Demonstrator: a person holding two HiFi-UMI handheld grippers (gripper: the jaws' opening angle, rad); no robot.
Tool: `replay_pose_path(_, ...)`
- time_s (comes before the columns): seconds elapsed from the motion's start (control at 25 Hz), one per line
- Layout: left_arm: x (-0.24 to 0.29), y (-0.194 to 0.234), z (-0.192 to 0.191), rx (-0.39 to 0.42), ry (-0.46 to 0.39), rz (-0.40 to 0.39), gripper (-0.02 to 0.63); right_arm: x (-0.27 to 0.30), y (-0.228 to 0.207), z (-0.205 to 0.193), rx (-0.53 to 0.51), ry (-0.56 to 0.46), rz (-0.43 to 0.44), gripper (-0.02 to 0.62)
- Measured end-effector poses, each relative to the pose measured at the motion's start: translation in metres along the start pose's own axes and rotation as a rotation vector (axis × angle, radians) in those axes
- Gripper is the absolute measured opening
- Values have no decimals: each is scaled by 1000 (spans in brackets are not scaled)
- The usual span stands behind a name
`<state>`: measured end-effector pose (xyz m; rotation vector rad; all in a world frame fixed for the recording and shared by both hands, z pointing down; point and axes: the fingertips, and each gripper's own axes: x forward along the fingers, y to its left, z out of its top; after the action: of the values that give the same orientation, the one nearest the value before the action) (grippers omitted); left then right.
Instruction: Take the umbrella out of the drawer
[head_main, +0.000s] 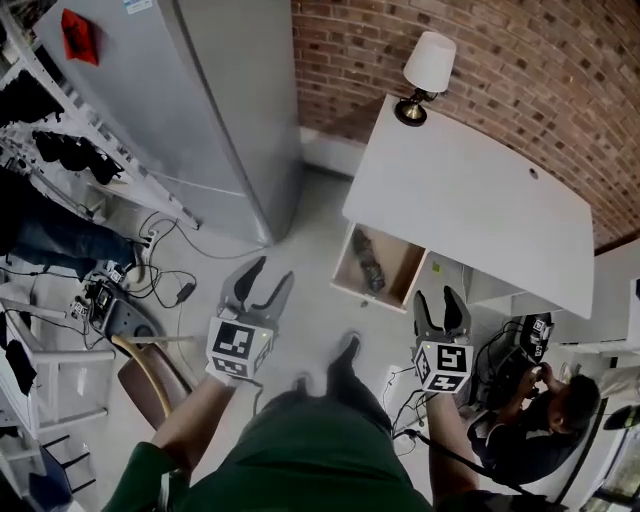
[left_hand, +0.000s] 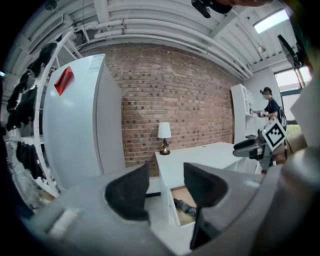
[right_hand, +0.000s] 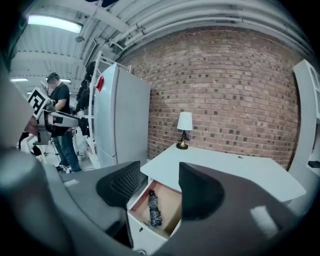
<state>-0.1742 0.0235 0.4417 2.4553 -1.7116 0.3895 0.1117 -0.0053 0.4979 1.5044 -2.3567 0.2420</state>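
A folded dark umbrella (head_main: 369, 262) lies in the open wooden drawer (head_main: 352, 276) of a white desk (head_main: 470, 200). The right gripper view shows the umbrella (right_hand: 154, 208) lengthwise in the drawer (right_hand: 172, 205), and the left gripper view shows the same umbrella (left_hand: 185, 206) low in the drawer (left_hand: 191, 196). My left gripper (head_main: 264, 282) hangs open over the floor, left of the drawer. To the drawer's right, my right gripper (head_main: 442, 302) is open too, close to its front. Neither holds anything.
A tall grey fridge (head_main: 200, 110) stands left of the desk, in front of a brick wall (head_main: 520, 70). A table lamp (head_main: 425, 75) sits on the desk's far corner. Cables (head_main: 160, 270) trail on the floor at left. A person (head_main: 545, 410) crouches at lower right, and a wooden chair (head_main: 150, 375) is at lower left.
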Motion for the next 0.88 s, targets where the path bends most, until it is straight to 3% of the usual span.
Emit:
replay_pose_path(0.36, 96, -23, -31, 22, 153, 18, 216, 112, -28, -75, 17, 157, 170, 227)
replay_pose_path(0.56, 134, -29, -45, 18, 203, 30, 217, 154, -47, -105, 63, 212, 202, 227)
replay_pose_path(0.88, 164, -23, -77, 2, 273, 23, 218, 205, -46, -167, 13, 342, 257, 227)
